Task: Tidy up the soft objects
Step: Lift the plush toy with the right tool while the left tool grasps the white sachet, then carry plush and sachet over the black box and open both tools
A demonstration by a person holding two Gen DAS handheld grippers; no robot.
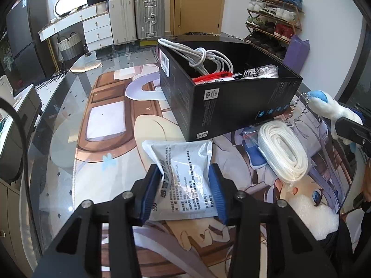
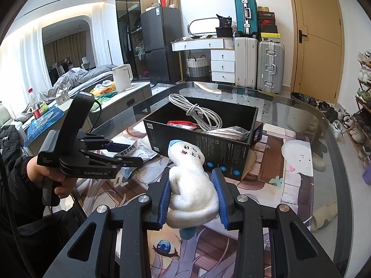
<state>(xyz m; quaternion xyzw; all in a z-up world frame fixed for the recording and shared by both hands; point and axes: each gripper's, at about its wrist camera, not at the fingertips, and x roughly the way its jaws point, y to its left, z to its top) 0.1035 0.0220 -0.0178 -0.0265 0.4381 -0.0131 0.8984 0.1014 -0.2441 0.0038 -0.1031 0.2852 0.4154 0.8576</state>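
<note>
A black open box (image 1: 231,102) stands on the printed mat; it shows in the right wrist view (image 2: 204,143) too. Inside lie a white cable (image 1: 208,58), a red item (image 1: 213,77) and a white packet (image 1: 257,71). My left gripper (image 1: 185,185) is shut on a grey foil pouch (image 1: 183,176) lying on the mat before the box. My right gripper (image 2: 192,194) is shut on a white plush toy (image 2: 192,185) with a blue tip, held above the mat near the box's front; the toy shows at the right edge of the left wrist view (image 1: 329,106).
A bagged white coiled cord (image 1: 283,150) lies on the mat right of the pouch. The glass table edge (image 2: 336,143) curves at the right. A shoe rack (image 1: 273,18), suitcases (image 2: 257,64) and a side counter with a kettle (image 2: 121,76) surround the table.
</note>
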